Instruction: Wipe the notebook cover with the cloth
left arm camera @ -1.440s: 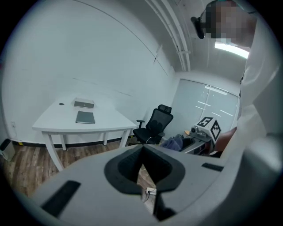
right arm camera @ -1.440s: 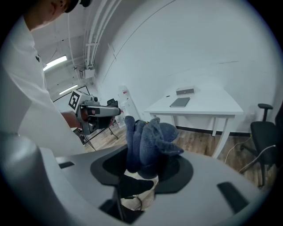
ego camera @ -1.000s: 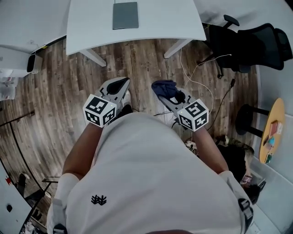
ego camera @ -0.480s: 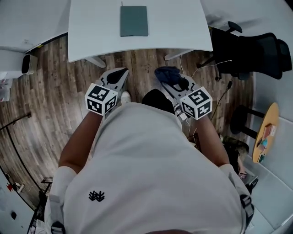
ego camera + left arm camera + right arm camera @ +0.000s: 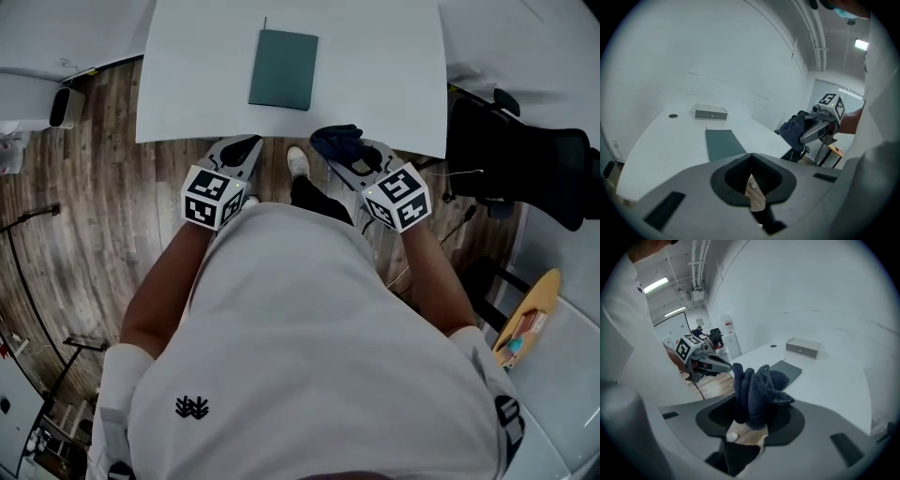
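- Head view: I count one dark green notebook [image 5: 283, 69], lying flat on the white table [image 5: 384, 75] close to its near edge. My two grippers hang at that edge, the left gripper [image 5: 241, 150] and the right gripper [image 5: 349, 155], which carries one dark blue cloth [image 5: 336, 141].
- Left gripper view: its jaws are pressed together with nothing between them. One grey box [image 5: 710, 113] sits beyond the notebook.
- Right gripper view: its jaws pinch the bunched cloth.

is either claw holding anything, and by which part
The right claw is shut on the dark blue cloth, pinching its bunched lower end. The left claw is shut and empty.
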A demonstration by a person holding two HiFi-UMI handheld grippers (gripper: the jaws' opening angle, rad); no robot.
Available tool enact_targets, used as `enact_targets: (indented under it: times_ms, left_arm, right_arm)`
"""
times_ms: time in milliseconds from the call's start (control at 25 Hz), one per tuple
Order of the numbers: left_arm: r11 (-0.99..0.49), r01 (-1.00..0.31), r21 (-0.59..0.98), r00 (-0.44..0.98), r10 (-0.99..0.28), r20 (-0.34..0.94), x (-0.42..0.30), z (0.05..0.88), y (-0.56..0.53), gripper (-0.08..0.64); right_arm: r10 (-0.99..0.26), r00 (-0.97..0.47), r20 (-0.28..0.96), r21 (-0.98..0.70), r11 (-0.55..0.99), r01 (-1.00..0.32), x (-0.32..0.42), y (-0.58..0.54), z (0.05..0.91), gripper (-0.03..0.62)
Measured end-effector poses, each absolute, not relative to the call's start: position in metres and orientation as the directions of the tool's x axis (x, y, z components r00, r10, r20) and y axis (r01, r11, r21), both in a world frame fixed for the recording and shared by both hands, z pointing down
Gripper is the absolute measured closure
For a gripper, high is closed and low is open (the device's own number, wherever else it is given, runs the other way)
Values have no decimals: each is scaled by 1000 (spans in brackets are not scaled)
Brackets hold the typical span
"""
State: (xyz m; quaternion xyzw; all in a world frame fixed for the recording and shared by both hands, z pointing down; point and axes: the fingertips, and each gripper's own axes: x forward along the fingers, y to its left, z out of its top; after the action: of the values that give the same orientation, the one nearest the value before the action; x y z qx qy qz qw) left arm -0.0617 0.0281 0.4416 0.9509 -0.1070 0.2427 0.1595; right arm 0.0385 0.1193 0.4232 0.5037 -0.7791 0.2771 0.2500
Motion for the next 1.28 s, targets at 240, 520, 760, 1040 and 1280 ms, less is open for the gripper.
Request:
enact_targets:
  times_ms: [240, 520, 760, 1040, 1280]
  left_arm:
    - [-894, -382, 236, 810, -201, 551, -20, 471, -1, 554]
    - [-828, -528, 191, 717, -313, 623, 1, 507, -31, 554]
    - [-796, -584, 160, 651, -342, 678, 9, 542, -44, 554]
    - [-805, -568, 170, 648, -310, 696, 18, 560, -50, 554]
    - [-814, -562, 150, 646, -318, 694, 22, 573, -47, 554]
  right_arm:
    - [-539, -468, 701, -178, 503, -846, 83, 71, 449, 426]
    - [-387, -573, 722, -213, 664, -717, 99, 29, 485, 426]
    - [-266, -606, 749, -237, 747, -621, 89, 11, 514, 426]
    - [-192, -586, 788, -247, 773, -585, 79, 2, 533, 425]
    - [-150, -563, 813, -250, 782, -571, 78, -4, 550, 425]
